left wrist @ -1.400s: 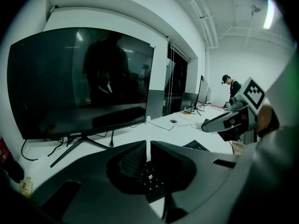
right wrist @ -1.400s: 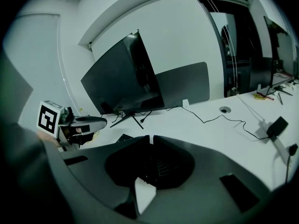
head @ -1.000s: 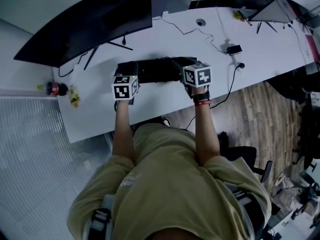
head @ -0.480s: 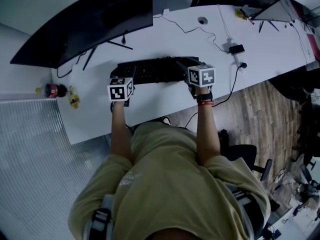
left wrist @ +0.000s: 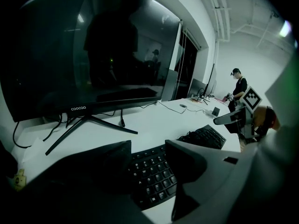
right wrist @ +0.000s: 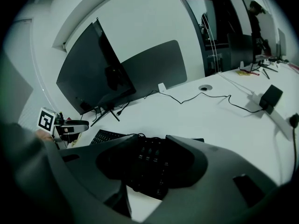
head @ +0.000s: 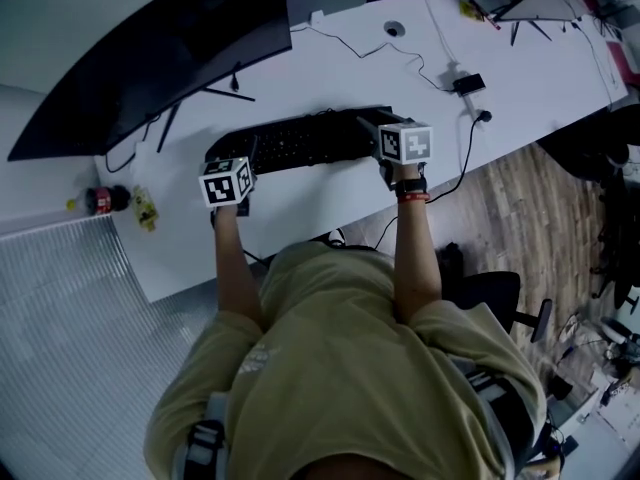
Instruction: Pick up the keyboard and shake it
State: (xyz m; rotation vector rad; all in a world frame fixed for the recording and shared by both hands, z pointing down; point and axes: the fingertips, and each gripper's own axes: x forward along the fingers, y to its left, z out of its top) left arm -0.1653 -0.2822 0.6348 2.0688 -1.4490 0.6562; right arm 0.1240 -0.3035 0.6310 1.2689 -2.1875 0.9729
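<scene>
The left claw is spread, its jaws having just been opening. The left end of the keyboard shows in the gap between them. The pads are not pinching it. The right claw is spread too, its jaws also just opened wider, and the keyboard's right end sits in that gap, unpinched. Whether either claw's tips touch the keys, I cannot tell.

From the head view, each claw points forward and down at its own end of the keyboard, marker cubes facing up. The person's bare forearms reach out from a tan shirt. The right wrist wears a red band. Each gripper view shows the other claw across the keyboard, at the far end.

The keyboard is black and lies flat on the white table, long side toward the person, near the front edge. Just behind it stands a wide, dark, curved monitor on thin splayed legs, its screen off.

At the table's left end, well apart from the keyboard, a small bottle with a red label lies beside a yellow scrap. To the right, a thin black cable runs across the table to a small black box. Another cable drops over the front edge.

The floor to the right of the table is wood, and a black chair stands there beside the person. In the left gripper view a second person stands far off, beyond the table's end.
</scene>
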